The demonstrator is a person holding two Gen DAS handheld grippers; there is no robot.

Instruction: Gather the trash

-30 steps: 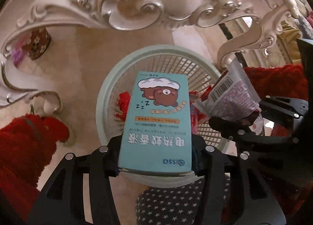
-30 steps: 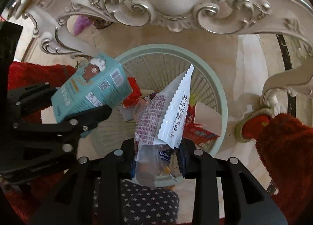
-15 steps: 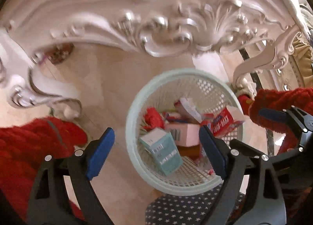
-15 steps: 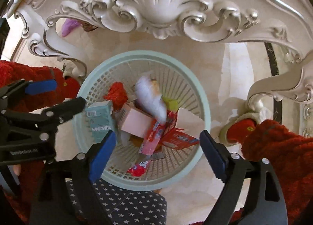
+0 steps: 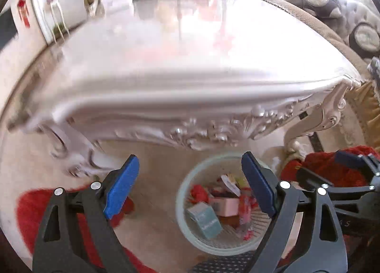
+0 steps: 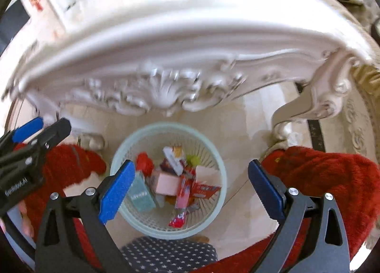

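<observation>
Both claws hold nothing: left gripper (image 5: 190, 185) stands wide; right gripper (image 6: 192, 190) is opening. Trash lies in the basket (image 6: 123, 152) directly below, teal box (image 6: 141, 195) leaning at its left wall. Right claw is nearer.

The left hand-held gripper (image 5: 190, 187) points steeply downward, its blue pads spread wide and nothing between them. The right hand-held gripper (image 6: 191, 190), angled down too, is opening, empty.

Both wrist cameras look steeply down from above the mesh basket (image 5: 182, 213) (image 6: 220, 168), facing the carved white table (image 5: 180, 87) (image 6: 166, 42), which both views share.
</observation>
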